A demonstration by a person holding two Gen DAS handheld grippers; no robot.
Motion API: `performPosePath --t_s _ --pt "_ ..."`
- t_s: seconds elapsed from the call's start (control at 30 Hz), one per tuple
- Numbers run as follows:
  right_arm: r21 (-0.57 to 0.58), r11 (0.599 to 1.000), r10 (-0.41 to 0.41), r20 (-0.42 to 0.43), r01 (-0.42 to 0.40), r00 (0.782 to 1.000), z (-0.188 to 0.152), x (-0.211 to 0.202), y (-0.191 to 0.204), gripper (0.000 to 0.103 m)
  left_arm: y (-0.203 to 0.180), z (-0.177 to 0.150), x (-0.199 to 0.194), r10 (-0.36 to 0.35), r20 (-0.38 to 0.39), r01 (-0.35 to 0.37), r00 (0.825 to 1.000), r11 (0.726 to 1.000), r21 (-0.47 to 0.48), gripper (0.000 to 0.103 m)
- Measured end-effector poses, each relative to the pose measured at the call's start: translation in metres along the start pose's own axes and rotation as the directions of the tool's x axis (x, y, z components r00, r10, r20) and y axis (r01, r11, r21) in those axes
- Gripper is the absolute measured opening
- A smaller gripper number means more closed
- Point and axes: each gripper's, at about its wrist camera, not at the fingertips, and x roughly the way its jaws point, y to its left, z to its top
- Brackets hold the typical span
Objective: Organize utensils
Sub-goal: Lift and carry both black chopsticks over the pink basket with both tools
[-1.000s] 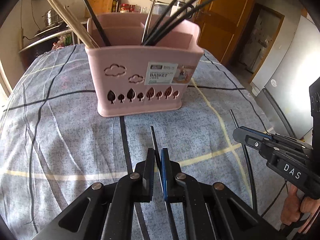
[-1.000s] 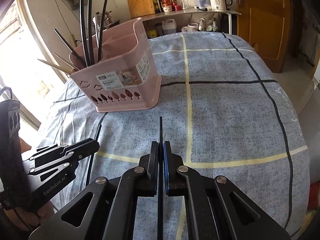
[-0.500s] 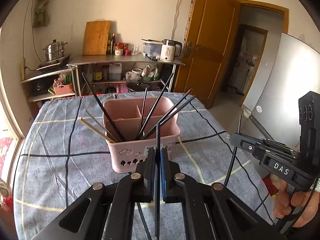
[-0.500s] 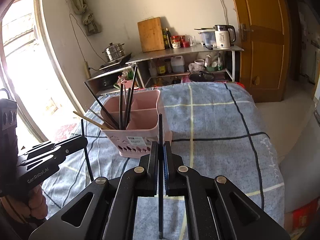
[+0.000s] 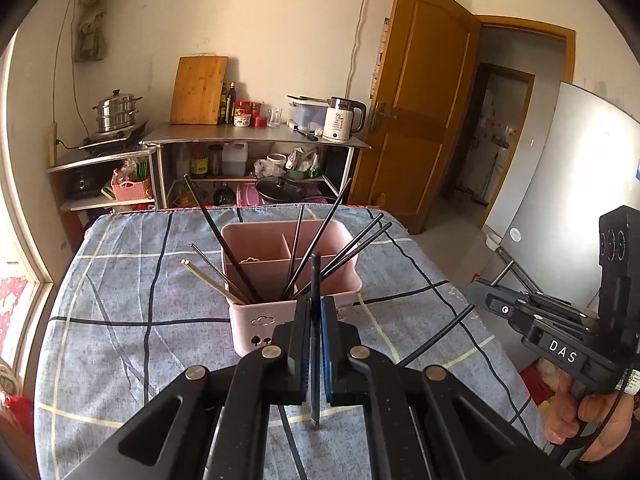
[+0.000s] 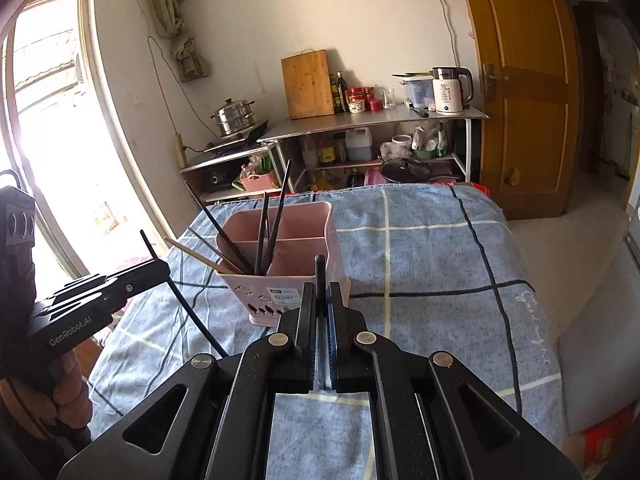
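A pink utensil basket (image 5: 256,320) stands on the blue checked tablecloth (image 5: 120,320), holding several black chopsticks (image 5: 352,242) and a pair of wooden ones (image 5: 208,280). My left gripper (image 5: 316,302) is in the air in front of the basket, shut on one black chopstick (image 5: 315,268) that points up past its tips. In the right wrist view my right gripper (image 6: 321,288) is likewise shut on a black chopstick (image 6: 319,268), raised in front of the basket (image 6: 336,256). Each gripper also shows in the other's view, the right gripper (image 5: 476,296) at the right and the left gripper (image 6: 160,270) at the left.
Behind the table stands a metal shelf (image 5: 256,138) with a kettle (image 5: 340,120), a cutting board (image 5: 198,90) and jars, and a steamer pot (image 5: 116,112) beside it. A wooden door (image 5: 416,108) is at the right, a bright window (image 6: 52,128) at the left.
Both grippers have risen from just above the cloth, each carrying its black chopstick up. The basket now lies lower and farther in both views, and the room behind has come into sight.
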Motion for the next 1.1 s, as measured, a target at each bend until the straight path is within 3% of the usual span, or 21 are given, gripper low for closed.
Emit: performPosePath --t_s 0.63,1.1 --pt "-0.026 0.999 0.038 0.038 -0.037 0.999 0.011 -0.023 0.019 0.004 0.017 0.004 -0.030 -0.032 -0.025 0.030 0.999 0.998 -0.063 0.004" --pt "-0.061 0.994 0.103 0.125 -0.096 0.987 0.056 -0.027 0.053 0.004 0.043 0.058 -0.057 -0.001 0.071 0.009 0.997 0.995 -0.104 0.004"
